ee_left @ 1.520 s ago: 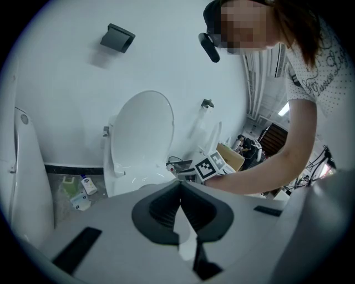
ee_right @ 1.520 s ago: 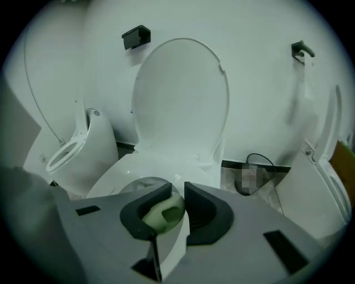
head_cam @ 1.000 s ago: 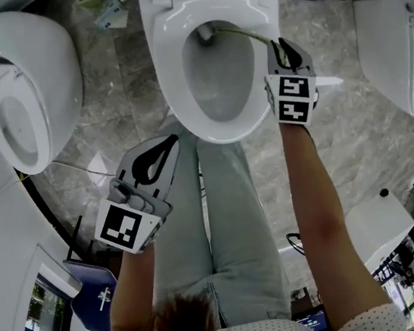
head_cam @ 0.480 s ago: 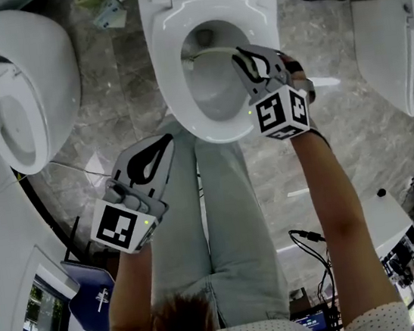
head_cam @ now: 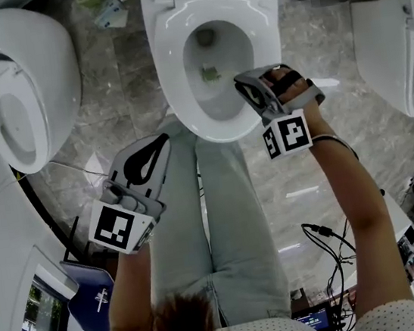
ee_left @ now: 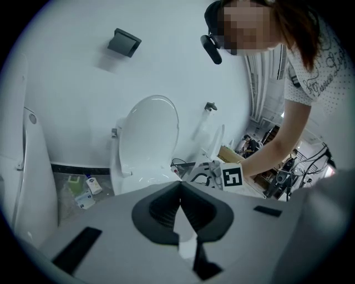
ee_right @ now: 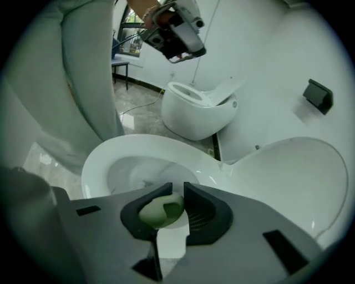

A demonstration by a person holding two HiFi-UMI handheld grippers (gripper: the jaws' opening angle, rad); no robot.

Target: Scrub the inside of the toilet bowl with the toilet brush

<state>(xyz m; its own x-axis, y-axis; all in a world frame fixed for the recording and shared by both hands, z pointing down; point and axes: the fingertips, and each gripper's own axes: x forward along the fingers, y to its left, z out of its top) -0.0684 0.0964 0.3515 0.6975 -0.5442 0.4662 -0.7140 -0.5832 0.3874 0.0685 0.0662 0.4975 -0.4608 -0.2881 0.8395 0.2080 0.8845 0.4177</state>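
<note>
R gripper (head_cam: 251, 89), frame center: jaws nearly closed, clamped on green toilet brush (ee_right: 160, 209) handle; brush head down in toilet bowl (head_cam: 171, 74). L gripper (head_cam: 157, 149), lower left: jaws pinched together, nothing held.

Toilet bowl (head_cam: 167, 75) glossy smooth white ceramic, floor (head_cam: 116, 89) polished grey marble-look stone, left gripper (ee_left: 178, 191) and right gripper (ee_right: 176, 191) matt grey plastic with ribbed matt black pads (ee_right: 201, 213), toilet brush (ee_right: 158, 212) handle end smooth pale-green plastic, trousers (head_cam: 230, 219) light denim cloth.
</note>
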